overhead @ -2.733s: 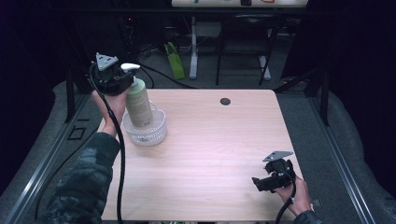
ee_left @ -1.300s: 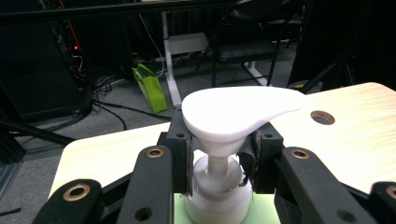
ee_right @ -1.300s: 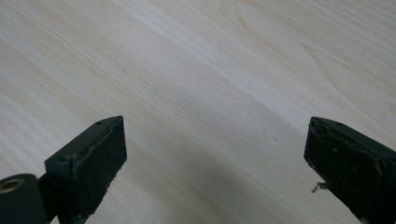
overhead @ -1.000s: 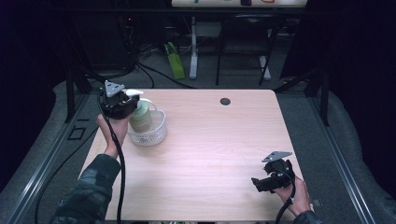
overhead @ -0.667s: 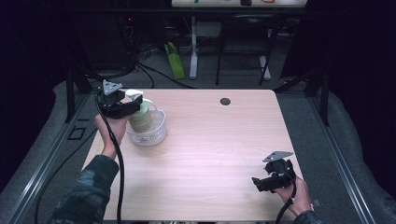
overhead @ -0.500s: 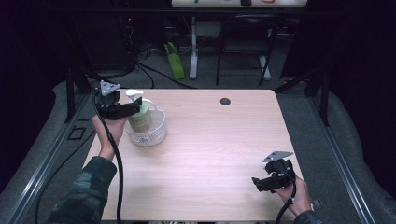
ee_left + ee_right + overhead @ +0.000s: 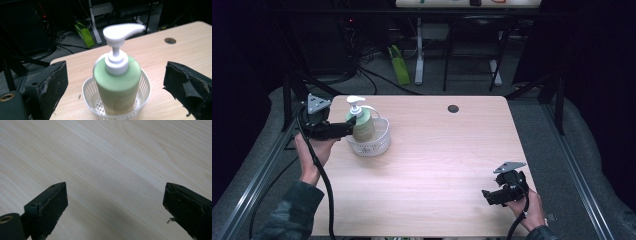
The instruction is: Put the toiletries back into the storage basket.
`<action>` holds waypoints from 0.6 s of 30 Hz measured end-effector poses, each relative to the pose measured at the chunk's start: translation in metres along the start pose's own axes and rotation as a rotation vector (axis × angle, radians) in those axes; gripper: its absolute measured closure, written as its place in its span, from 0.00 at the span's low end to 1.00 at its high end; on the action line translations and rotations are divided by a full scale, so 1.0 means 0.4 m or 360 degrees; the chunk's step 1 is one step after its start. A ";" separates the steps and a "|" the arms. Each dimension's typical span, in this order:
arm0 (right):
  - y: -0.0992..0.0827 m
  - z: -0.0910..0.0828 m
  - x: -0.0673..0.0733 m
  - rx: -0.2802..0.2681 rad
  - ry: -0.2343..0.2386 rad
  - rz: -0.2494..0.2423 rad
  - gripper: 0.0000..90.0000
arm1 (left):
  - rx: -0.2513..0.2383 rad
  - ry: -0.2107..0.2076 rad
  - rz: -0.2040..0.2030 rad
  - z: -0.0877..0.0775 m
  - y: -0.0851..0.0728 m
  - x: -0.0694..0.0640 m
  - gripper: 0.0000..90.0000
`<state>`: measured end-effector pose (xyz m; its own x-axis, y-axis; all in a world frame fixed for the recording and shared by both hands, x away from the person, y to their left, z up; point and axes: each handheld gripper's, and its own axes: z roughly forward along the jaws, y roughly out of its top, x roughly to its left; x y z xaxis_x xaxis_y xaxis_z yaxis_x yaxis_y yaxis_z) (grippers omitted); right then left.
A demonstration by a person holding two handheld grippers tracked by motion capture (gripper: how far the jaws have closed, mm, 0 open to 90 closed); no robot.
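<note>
Left claw (image 7: 115, 82) clear of bottle (image 7: 117, 85)

We are in a lab or workshop. Around our wooden table (image 7: 432, 165) we see dark equipment racks (image 7: 312, 45), floor cables (image 7: 377, 80) and desk legs (image 7: 419, 50).

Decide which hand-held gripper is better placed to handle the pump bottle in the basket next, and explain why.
Left. The left hand-held gripper is open beside the bottle in the basket; the right hand-held gripper sits at the table's far corner.
</note>
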<state>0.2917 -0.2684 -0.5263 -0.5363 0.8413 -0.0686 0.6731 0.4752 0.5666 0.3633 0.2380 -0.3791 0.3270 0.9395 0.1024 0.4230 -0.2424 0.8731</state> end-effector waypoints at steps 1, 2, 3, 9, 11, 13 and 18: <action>0.000 0.000 0.000 -0.0001 -0.0003 -0.0004 0.06 | 0.0012 -0.0002 0.0007 -0.004 -0.006 -0.004 0.03; 0.000 0.000 0.001 -0.0002 -0.0003 -0.0007 0.06 | 0.0032 -0.0005 0.0020 -0.009 -0.012 -0.007 0.02; 0.000 -0.001 0.001 -0.0001 -0.0004 -0.0007 0.06 | 0.0058 -0.0009 0.0034 -0.013 -0.018 -0.012 0.01; 0.000 -0.002 0.002 -0.0003 -0.0006 -0.0004 0.06 | 0.0093 -0.0032 0.0069 -0.038 -0.063 -0.032 0.00; 0.001 -0.001 0.002 0.0001 -0.0009 -0.0008 0.06 | 0.0096 -0.0039 0.0062 -0.043 -0.076 -0.037 0.00; 0.001 -0.001 0.003 0.0003 -0.0010 -0.0008 0.06 | 0.0105 -0.0053 0.0055 -0.047 -0.087 -0.040 0.00; 0.001 -0.001 0.004 0.0004 -0.0007 -0.0007 0.06 | 0.0117 -0.0080 0.0045 -0.053 -0.111 -0.055 0.00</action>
<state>0.2910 -0.2670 -0.5257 -0.5370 0.8402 -0.0751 0.6718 0.4798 0.5644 0.3195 0.2331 -0.4102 0.3808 0.9192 0.1006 0.4732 -0.2872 0.8328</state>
